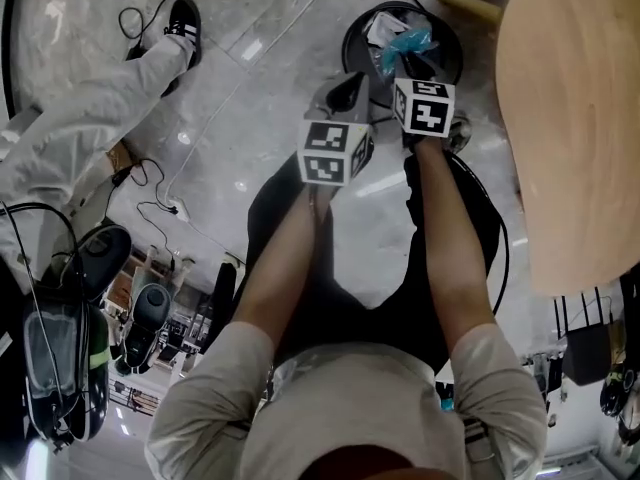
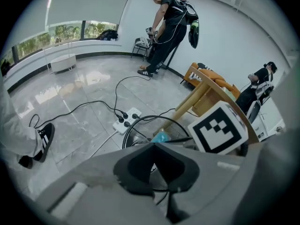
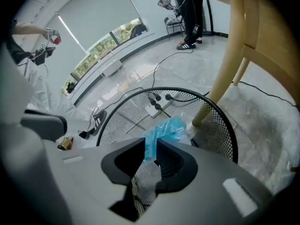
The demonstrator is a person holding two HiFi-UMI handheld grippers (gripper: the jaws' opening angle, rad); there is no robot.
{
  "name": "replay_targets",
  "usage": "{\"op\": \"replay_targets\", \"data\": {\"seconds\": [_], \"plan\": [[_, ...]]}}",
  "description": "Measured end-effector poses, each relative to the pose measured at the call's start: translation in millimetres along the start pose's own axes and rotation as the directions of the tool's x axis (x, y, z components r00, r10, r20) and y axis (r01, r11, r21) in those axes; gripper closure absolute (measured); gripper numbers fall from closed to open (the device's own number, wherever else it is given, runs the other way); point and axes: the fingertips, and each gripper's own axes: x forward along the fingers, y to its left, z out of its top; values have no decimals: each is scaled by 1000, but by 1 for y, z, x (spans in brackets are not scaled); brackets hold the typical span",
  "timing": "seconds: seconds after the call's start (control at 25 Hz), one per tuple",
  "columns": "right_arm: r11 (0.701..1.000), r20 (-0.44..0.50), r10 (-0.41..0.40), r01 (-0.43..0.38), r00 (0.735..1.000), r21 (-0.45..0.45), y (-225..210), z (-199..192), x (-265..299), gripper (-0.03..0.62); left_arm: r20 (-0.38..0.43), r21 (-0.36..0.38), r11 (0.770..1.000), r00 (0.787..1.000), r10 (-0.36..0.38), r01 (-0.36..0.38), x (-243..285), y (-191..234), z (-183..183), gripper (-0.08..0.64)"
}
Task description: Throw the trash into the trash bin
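**Right hand-held gripper** (image 3: 150,146): we record its jaws as apart. A strip of blue plastic trash (image 3: 166,131) stands in the gap between them. We cannot tell whether either pad touches it. The gripper's own grey body hides the lower end of the strip.

**Blue plastic trash, place:** it is over the mouth of the trash bin (image 3: 213,125), with its upper part spread against the black mesh. In the head view it shows as a crumpled blue tuft inside the bin's rim.

**Left hand-held gripper** (image 2: 152,145): we see its jaws together, with nothing between them. It is held just beside the right one, short of the bin.

**Trash bin:** it is round, of black wire mesh, and stands on the grey marble floor (image 1: 250,98). Both grippers cover its near rim and bottom. A pale crumpled piece (image 1: 380,30) lies inside it, and we cannot make out what it is.

**Bench** (image 1: 570,118): it has a light wooden top, cut off by the right edge of the head view. One leg stands just beside the bin.

**Marker cube** (image 2: 218,128): it bears black-and-white square patterns only, no letters.

**Power strip** (image 2: 125,120): it is white, with black plugs in it, and lies near the bin. Any print on it is too small to read.

**Shoe** (image 2: 44,139): it is black with white stripes, and its wearer is cut off at the frame's edge.
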Motion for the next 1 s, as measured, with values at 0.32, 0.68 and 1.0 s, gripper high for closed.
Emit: {"op": "replay_targets", "data": {"seconds": [0.32, 0.68, 1.0], "plan": [[1000, 54, 2, -1, 999, -27, 0, 22, -33, 544, 10, -7, 1000, 1000, 5, -5, -20, -14, 10, 541], [991, 217, 80, -55, 973, -118, 60, 91, -170, 583, 102, -32, 999, 995, 0, 3, -99, -62, 79, 541], [978, 436, 135, -49, 890, -202, 106, 180, -332, 584, 266, 25, 1000, 964, -10, 3, -192, -118, 176, 541]]}}
